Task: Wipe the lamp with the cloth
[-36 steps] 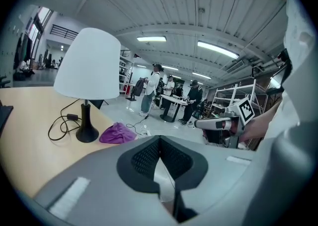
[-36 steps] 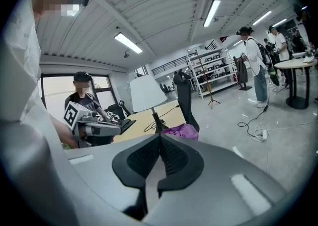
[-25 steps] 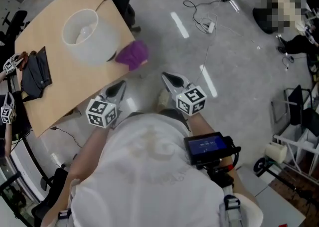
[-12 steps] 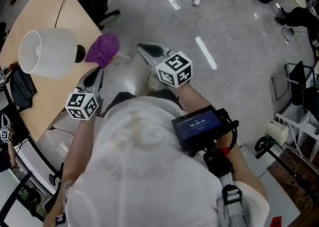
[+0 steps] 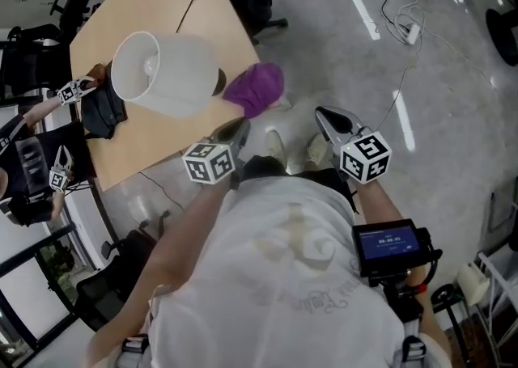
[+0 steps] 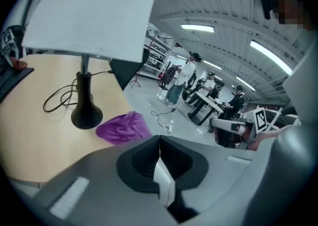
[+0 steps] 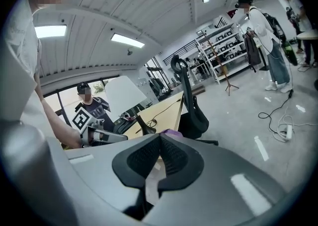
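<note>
Head view: one lamp (image 5: pixel 166 75), white shade, standing on worktop (image 5: pixel 162 10); one purple cloth (image 5: pixel 255 89) at worktop edge, just beside lamp base. Two tools near cloth, neither touching it: left tool (image 5: pixel 236 126) jaws pressed together, nothing between; right tool (image 5: pixel 326 117) likewise closed, empty.

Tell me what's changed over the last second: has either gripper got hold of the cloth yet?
The head view has swung, so everything shifted in the picture. The left gripper has edged closer to the purple cloth, and the right gripper came along beside it. Nothing was grasped: both pairs of jaws stay shut and empty. The cloth still lies at the table corner by the lamp.
</note>
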{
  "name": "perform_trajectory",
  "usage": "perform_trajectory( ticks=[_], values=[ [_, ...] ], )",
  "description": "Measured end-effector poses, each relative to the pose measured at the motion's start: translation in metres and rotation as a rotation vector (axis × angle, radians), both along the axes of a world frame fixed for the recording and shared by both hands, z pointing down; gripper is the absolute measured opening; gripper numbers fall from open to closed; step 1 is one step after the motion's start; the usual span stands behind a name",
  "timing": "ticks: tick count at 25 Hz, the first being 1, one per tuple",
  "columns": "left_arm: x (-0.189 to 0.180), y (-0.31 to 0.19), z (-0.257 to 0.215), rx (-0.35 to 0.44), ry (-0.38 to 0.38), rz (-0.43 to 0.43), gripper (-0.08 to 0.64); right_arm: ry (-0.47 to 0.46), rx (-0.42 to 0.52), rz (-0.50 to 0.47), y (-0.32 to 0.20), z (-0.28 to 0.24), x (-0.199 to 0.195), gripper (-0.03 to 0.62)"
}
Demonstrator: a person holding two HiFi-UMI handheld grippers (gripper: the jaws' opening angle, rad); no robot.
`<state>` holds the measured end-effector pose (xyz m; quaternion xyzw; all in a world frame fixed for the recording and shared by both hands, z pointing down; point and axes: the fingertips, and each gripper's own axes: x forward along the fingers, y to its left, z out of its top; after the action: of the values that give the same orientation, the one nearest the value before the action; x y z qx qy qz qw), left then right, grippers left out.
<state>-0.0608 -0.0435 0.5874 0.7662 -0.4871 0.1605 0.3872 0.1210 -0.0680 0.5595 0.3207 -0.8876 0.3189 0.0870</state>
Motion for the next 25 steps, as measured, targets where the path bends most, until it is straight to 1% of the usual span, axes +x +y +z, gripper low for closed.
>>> perform_trajectory(
  ticks=[2,3,5,6,8,10,13,15,16,19,20,21,22,23,24,25],
  values=[
    [-0.014,-0.007,0.018,-0.043,-0.007,-0.061,0.013,0.018,-0.007,-0.005,-0.001,0.002,-0.003,0.014],
    [-0.021,-0.009,0.029,-0.072,-0.006,-0.086,0.043,0.026,-0.011,-0.005,-0.001,0.004,-0.006,0.014],
    [-0.031,-0.01,0.051,-0.145,0.012,-0.131,0.139,0.04,-0.027,0.0,-0.001,0.008,-0.01,0.014],
    [-0.032,-0.009,0.061,-0.182,0.025,-0.15,0.176,0.045,-0.036,0.005,-0.001,0.009,-0.011,0.014],
    [-0.035,-0.012,0.076,-0.229,0.025,-0.172,0.218,0.056,-0.049,0.009,-0.002,0.011,-0.013,0.014],
    [-0.037,-0.017,0.084,-0.238,-0.012,-0.173,0.225,0.067,-0.056,0.006,-0.002,0.012,-0.015,0.014],
    [-0.032,-0.022,0.088,-0.237,-0.057,-0.136,0.225,0.075,-0.067,0.004,-0.001,0.015,-0.015,0.014],
    [-0.033,-0.024,0.088,-0.238,-0.07,-0.148,0.225,0.083,-0.074,0.002,-0.002,0.016,-0.014,0.014],
    [-0.036,-0.027,0.086,-0.228,-0.083,-0.161,0.225,0.087,-0.076,0.0,-0.002,0.016,-0.014,0.014],
    [-0.044,-0.031,0.069,-0.169,-0.168,-0.162,0.221,0.092,-0.079,-0.005,-0.001,0.017,-0.016,0.014],
    [-0.043,-0.029,0.066,-0.17,-0.174,-0.165,0.221,0.093,-0.081,-0.004,-0.001,0.017,-0.016,0.014],
    [-0.042,-0.028,0.066,-0.184,-0.17,-0.173,0.234,0.093,-0.083,-0.003,0.0,0.018,-0.016,0.014],
    [-0.041,-0.029,0.066,-0.203,-0.171,-0.178,0.279,0.093,-0.084,-0.001,0.0,0.018,-0.016,0.014],
    [-0.039,-0.031,0.065,-0.214,-0.189,-0.175,0.343,0.093,-0.084,-0.001,0.0,0.018,-0.016,0.014],
    [-0.036,-0.037,0.063,-0.208,-0.226,-0.163,0.374,0.092,-0.084,-0.001,-0.001,0.018,-0.016,0.014],
    [-0.033,-0.044,0.058,-0.187,-0.27,-0.147,0.381,0.092,-0.082,-0.001,-0.001,0.019,-0.016,0.015]
  ],
)
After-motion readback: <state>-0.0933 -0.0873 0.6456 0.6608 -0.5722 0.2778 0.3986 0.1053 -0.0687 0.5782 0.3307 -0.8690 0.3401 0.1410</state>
